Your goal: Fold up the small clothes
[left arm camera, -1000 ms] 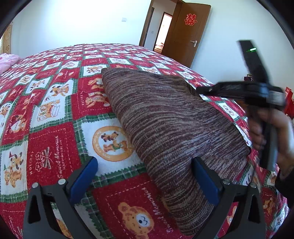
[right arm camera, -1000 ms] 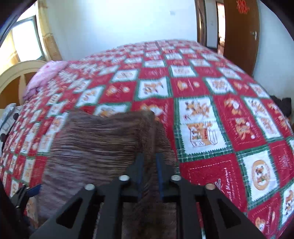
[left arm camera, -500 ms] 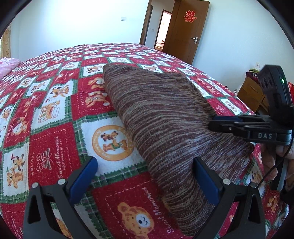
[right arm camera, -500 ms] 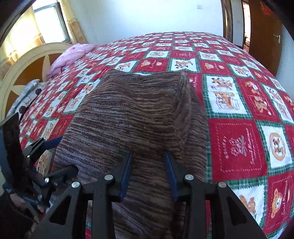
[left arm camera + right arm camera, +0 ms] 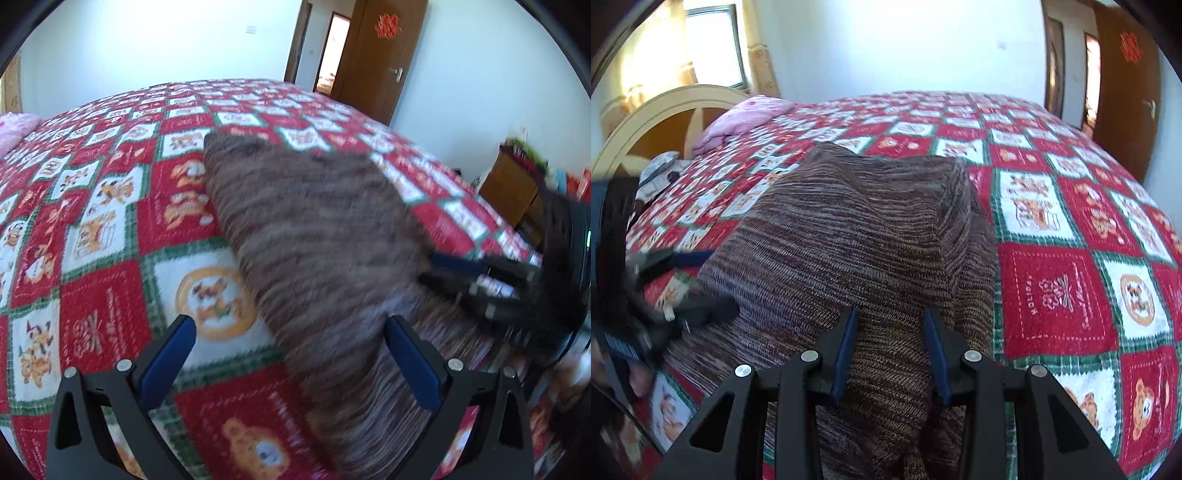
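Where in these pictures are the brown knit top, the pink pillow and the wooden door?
brown knit top [image 5: 857, 236]: right wrist view, middle.
pink pillow [image 5: 742, 118]: right wrist view, top.
wooden door [image 5: 380, 55]: left wrist view, panel.

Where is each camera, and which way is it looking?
Left wrist: on the left gripper, over the near edge of the bed, facing the door; its open blue fingers show.
Right wrist: on the right gripper, above the brown knit garment, facing the headboard; its fingers show.
Both see the garment, the bed and the other gripper.

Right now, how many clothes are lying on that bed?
1: a brown striped knit garment on the patchwork bedspread, under both tools. More could lie beyond view.
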`<action>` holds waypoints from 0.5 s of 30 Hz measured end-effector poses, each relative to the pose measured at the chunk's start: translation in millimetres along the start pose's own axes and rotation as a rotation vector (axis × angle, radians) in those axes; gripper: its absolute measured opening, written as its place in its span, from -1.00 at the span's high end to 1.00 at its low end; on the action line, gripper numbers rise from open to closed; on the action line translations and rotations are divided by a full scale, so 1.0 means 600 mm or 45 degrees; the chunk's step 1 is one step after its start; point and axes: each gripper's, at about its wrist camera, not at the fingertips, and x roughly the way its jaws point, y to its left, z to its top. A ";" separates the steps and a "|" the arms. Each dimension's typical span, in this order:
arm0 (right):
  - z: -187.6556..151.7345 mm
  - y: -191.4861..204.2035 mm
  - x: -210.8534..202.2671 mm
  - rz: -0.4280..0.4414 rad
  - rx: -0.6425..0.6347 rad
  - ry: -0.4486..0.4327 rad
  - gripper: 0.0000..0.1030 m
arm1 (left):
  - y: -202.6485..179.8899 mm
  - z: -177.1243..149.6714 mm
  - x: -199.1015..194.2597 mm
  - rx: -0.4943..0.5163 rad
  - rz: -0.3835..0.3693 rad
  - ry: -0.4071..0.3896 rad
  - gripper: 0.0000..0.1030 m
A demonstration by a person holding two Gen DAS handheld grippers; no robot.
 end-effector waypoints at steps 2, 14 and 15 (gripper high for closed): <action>0.000 -0.004 -0.005 0.010 -0.010 0.007 0.25 | -0.007 0.011 0.013 0.044 0.030 0.001 -1.00; 0.046 -0.153 -0.016 0.229 0.496 -0.045 -0.49 | 0.004 0.001 0.033 -0.003 -0.040 0.004 -1.00; 0.054 -0.168 0.006 0.265 0.558 -0.018 -0.49 | 0.005 0.002 0.034 -0.007 -0.044 0.004 -1.00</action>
